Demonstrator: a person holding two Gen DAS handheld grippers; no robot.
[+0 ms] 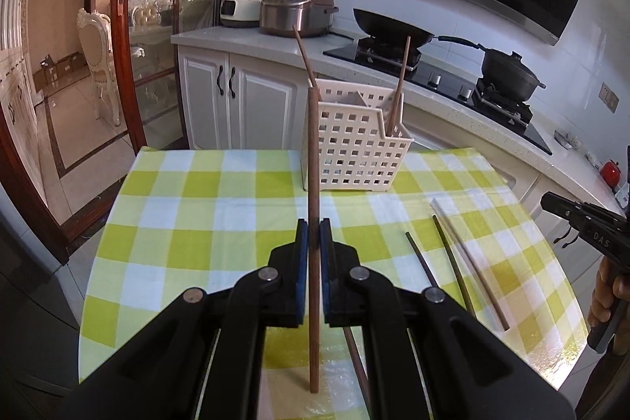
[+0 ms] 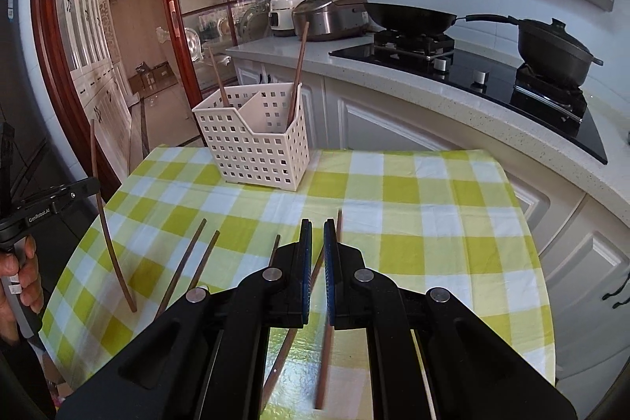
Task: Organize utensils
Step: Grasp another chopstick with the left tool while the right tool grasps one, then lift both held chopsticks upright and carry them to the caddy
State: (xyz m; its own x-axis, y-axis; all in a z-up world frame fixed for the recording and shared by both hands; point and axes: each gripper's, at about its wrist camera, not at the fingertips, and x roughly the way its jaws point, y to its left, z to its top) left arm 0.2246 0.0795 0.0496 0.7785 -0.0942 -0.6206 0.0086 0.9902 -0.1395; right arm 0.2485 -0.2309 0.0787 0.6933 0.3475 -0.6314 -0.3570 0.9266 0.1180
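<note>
Left wrist view: left claw [image 1: 314,235] clamps a chopstick [image 1: 314,184] — right claw [image 2: 317,235] likewise (another chopstick [image 2: 327,341]).

The right gripper [image 2: 317,235] hangs above the green-checked tablecloth [image 2: 413,191], its blue pads nearly together; a brown chopstick [image 2: 325,341] seems pinched between them, though blur hides the contact. Three more chopsticks [image 2: 189,258] lie on the cloth to the left. At the far edge stands a white perforated holder [image 2: 256,152] with two chopsticks upright inside. At far left, the left gripper [image 2: 84,185] lifts another chopstick [image 2: 106,223].
</note>
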